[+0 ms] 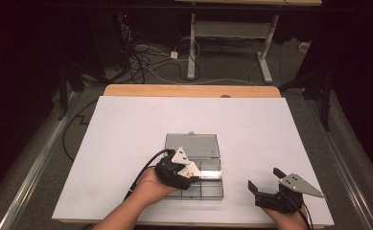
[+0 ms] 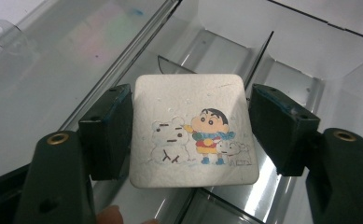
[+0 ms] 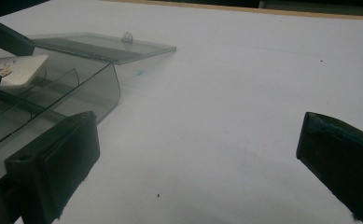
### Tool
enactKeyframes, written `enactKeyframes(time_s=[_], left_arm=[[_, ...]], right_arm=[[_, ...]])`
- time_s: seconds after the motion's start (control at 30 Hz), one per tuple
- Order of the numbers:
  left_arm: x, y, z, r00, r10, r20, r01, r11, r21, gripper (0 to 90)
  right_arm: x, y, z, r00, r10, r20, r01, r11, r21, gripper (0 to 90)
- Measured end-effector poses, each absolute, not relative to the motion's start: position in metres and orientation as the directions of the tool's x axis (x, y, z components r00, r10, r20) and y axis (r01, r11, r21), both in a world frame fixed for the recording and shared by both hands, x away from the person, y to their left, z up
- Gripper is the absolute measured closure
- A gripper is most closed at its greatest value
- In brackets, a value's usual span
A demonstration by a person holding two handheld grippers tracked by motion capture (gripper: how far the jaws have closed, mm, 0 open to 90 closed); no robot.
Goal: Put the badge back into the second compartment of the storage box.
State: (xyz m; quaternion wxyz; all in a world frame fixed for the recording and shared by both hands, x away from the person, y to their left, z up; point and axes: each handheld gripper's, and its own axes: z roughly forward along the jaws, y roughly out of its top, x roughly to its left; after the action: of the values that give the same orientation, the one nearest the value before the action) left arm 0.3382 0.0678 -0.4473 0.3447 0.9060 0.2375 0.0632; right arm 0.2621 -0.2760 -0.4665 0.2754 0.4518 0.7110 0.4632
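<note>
A square white tile (image 2: 193,130) with a cartoon boy and a snow bear printed on it sits between the pads of my left gripper (image 2: 191,127), which is shut on its two side edges. The tile hangs over the divided compartments of a clear plastic box (image 2: 291,42), whose lid (image 2: 39,70) lies folded open behind it. In the high view the left gripper (image 1: 193,173) is over the left part of the box (image 1: 210,190). My right gripper (image 1: 265,178) rests on the white table sheet to the right of the box, open with nothing between its jaws (image 3: 198,154). The right gripper view also shows the tile (image 3: 18,70).
A white sheet (image 1: 126,143) covers the table, with a wooden edge (image 1: 189,90) at the far side. The box lid (image 1: 192,145) lies flat behind the box. Beyond the table are cables and a desk frame (image 1: 191,48) on the floor.
</note>
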Motion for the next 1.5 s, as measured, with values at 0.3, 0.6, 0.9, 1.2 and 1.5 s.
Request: enactKeyframes(time_s=[0.3,0.6,0.9,1.2,1.5], left_arm=[[0.339,0.065,-0.45,0.88,0.474,-0.027,0.382,-0.674,0.632,31.8],[0.34,0.062,-0.45,0.898,0.44,-0.021,0.358,-0.701,0.617,31.5],[0.331,0.078,-0.445,0.874,0.483,-0.049,0.389,-0.637,0.666,18.0],[0.314,0.132,-0.449,0.819,0.569,-0.073,0.424,-0.516,0.744,72.2],[0.322,0.106,-0.447,0.852,0.523,0.029,0.382,-0.659,0.648,87.7]], right_arm=[[0.262,-0.274,-0.467,-0.442,0.897,0.027,0.391,0.166,0.906,0.1],[0.263,-0.274,-0.469,-0.444,0.896,0.028,0.397,0.168,0.902,0.1],[0.262,-0.274,-0.468,-0.442,0.896,0.034,0.396,0.161,0.904,0.1],[0.26,-0.276,-0.466,-0.438,0.898,0.029,0.386,0.159,0.909,0.1],[0.261,-0.274,-0.467,-0.445,0.895,0.023,0.387,0.169,0.907,0.1]])
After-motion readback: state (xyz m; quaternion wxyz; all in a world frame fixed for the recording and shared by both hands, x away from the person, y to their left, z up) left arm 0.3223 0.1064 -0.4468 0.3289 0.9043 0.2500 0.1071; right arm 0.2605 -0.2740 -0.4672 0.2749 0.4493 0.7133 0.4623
